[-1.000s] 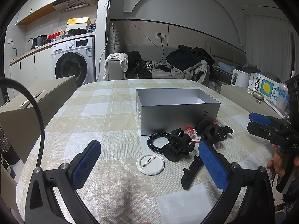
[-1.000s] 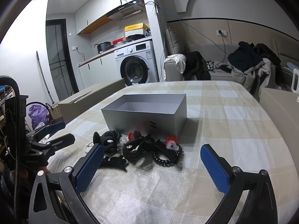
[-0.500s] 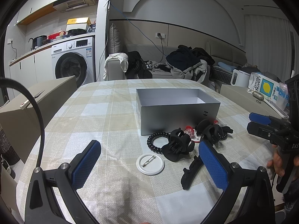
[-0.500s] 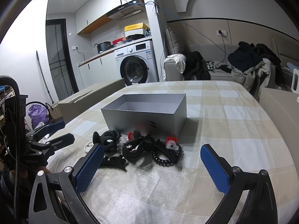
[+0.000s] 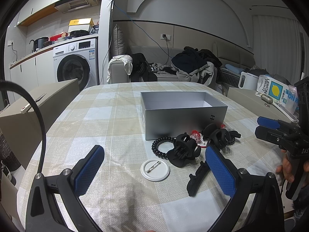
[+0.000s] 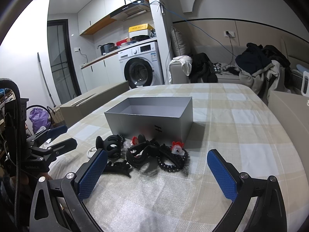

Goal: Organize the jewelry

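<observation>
- Both fisheye views are evenly lit by cool indoor light from above, with black vignette corners.
- Straight lines bow toward the edges.
- In the right wrist view, glare washes out the wall left of the washing machine [image 6: 142, 71].
- The grey box [image 5: 183, 114] casts a soft shadow onto the checked tablecloth [image 5: 108, 119]; a blurred smudge covers its front wall.

you've got a silver-grey box [image 5: 183, 116] on a beige-and-white checked tablecloth [image 5: 108, 116], black claw clips [image 5: 183, 150], a white round badge [image 5: 155, 170], blue-padded fingers [image 5: 88, 171].
</observation>
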Tool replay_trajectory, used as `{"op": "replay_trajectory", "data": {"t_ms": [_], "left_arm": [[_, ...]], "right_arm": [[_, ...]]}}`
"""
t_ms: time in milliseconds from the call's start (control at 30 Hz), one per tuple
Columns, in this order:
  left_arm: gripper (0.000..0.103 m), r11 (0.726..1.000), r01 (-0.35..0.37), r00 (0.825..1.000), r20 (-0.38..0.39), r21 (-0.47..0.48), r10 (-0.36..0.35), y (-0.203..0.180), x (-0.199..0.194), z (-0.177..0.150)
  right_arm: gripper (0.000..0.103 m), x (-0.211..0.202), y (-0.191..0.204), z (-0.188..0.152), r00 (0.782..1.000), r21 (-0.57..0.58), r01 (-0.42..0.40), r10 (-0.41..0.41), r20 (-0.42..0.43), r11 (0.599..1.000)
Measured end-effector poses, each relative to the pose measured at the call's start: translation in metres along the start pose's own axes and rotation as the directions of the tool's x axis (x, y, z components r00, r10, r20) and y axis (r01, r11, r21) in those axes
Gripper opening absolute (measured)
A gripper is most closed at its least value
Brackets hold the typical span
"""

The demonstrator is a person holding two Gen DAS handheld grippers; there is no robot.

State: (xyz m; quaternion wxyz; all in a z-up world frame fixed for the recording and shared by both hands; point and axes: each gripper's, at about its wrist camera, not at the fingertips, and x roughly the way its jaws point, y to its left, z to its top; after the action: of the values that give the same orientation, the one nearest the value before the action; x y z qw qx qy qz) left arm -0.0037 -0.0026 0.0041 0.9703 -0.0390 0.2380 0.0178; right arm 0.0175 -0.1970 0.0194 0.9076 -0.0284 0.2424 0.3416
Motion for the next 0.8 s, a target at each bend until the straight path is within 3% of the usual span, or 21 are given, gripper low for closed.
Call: {"op": "replay_trajectory", "data": {"t_ms": [800], "left_arm": [[0.102,1.0,0.0,1.0,0.0,0.002,0.0,-0.0001,0.0,-0.0002]], "right_arm": [[0.103,-0.0004,0.0,0.0005,1.0,-0.002,0.011,-0.011,0.0,1.0]]}}
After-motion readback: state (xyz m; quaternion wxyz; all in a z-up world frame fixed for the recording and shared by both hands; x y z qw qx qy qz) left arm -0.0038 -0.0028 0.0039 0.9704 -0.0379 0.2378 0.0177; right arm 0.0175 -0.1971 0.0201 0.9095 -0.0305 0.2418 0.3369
